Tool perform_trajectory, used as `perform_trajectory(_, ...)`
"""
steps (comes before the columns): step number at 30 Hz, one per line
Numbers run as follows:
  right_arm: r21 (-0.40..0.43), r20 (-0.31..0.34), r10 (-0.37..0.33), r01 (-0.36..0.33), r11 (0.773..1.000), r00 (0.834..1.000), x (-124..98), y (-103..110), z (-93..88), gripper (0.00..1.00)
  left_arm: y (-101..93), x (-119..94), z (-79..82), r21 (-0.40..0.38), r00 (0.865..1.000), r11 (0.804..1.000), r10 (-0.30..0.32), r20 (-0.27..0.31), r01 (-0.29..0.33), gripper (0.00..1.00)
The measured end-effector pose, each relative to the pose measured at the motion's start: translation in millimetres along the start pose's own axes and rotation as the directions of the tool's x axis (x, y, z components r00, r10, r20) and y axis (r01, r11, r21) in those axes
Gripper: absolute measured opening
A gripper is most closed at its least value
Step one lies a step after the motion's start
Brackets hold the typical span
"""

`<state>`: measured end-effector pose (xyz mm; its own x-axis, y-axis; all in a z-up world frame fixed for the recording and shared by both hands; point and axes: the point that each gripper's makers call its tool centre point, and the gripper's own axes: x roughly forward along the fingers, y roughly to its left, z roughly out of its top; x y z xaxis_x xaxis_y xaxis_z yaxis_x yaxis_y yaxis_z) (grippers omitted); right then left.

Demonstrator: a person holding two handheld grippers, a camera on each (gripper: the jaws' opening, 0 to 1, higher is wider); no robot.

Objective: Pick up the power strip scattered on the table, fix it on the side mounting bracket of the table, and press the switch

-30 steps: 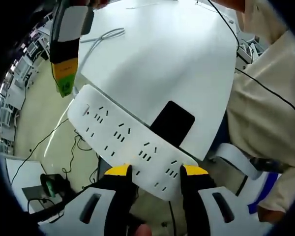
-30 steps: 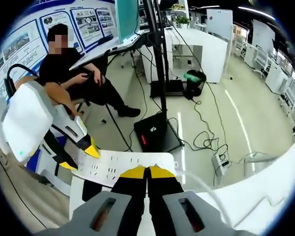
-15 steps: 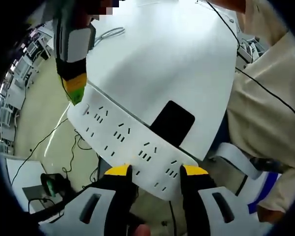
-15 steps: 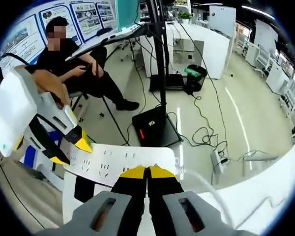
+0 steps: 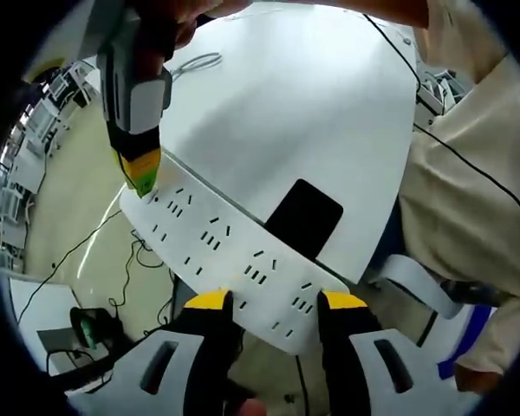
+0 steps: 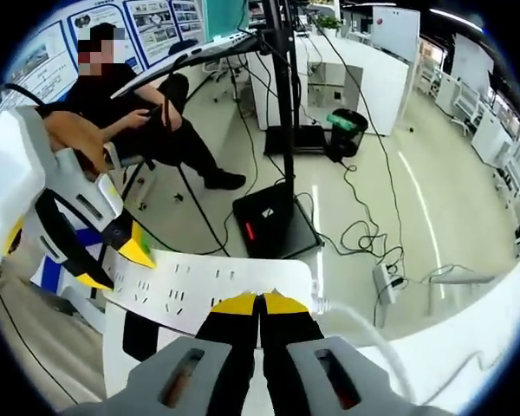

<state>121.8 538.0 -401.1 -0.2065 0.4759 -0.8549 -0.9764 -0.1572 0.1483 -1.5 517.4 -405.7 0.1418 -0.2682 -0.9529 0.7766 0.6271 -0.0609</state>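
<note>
The white power strip (image 5: 230, 251) lies along the side edge of the white table (image 5: 286, 95), over a black mounting bracket (image 5: 303, 217). My left gripper (image 5: 276, 302) is shut on the strip's near end, one yellow tip on each side. My right gripper (image 5: 143, 178) comes down from the upper left, shut, with its tip touching the strip's far end where the switch sits. In the right gripper view the right gripper (image 6: 260, 303) is shut over the strip (image 6: 199, 282). The left gripper (image 6: 113, 260) clamps the strip's other end, and the bracket (image 6: 139, 334) shows below.
A person's beige sleeve (image 5: 477, 191) is close on the right. A white cable (image 5: 191, 62) lies on the table. Below the table edge the floor holds a black box (image 6: 273, 225) and loose cables (image 6: 364, 238). A seated person (image 6: 139, 113) is behind.
My right gripper has come down toward the strip's far end and now touches it. The left gripper and the strip have stayed put.
</note>
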Motion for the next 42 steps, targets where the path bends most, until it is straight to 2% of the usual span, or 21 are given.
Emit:
perform_trajectory(8, -0.019, -0.011, -0.022, 0.022, 1.0, 1.0, 1.2, -2.4, -2.4, 0.0, 0.8, 0.4, -0.8, 0.001, 1.0, 1.0, 0.0, -0.013, 0.0, 0.43)
perform_trajectory(18, -0.111, -0.041, -0.079, 0.074, 0.991, 0.996, 3.5, -1.9, -1.8, 0.0, -0.1, 0.5, -0.7, -0.002, 1.0, 1.0, 0.003, -0.022, -0.003, 0.43)
perform_trajectory(27, -0.119, -0.056, -0.052, 0.045, 0.992, 0.997, 4.8, -3.2, -2.3, 0.0, -0.4, 0.8, -0.6, 0.002, 0.999, 1.0, 0.001, -0.04, -0.001, 0.43)
perform_trajectory(37, -0.21, -0.076, -0.095, 0.077, 0.975, 0.993, 6.6, -1.4, -2.9, 0.0, -0.5, 0.7, -0.5, 0.001, 1.0, 1.0, 0.0, -0.026, 0.0, 0.43)
perform_trajectory(40, -0.288, -0.094, -0.144, 0.111, 0.951, 0.985, 6.5, -1.5, -2.8, 0.0, -0.6, 0.7, -0.4, 0.004, 1.0, 1.0, -0.001, -0.021, 0.001, 0.43)
perform_trajectory(42, -0.291, -0.102, -0.147, 0.112, 0.95, 0.984, 7.7, -0.4, -2.4, 0.0, -0.7, 0.6, -0.4, 0.004, 1.0, 1.0, -0.001, -0.021, 0.001, 0.43)
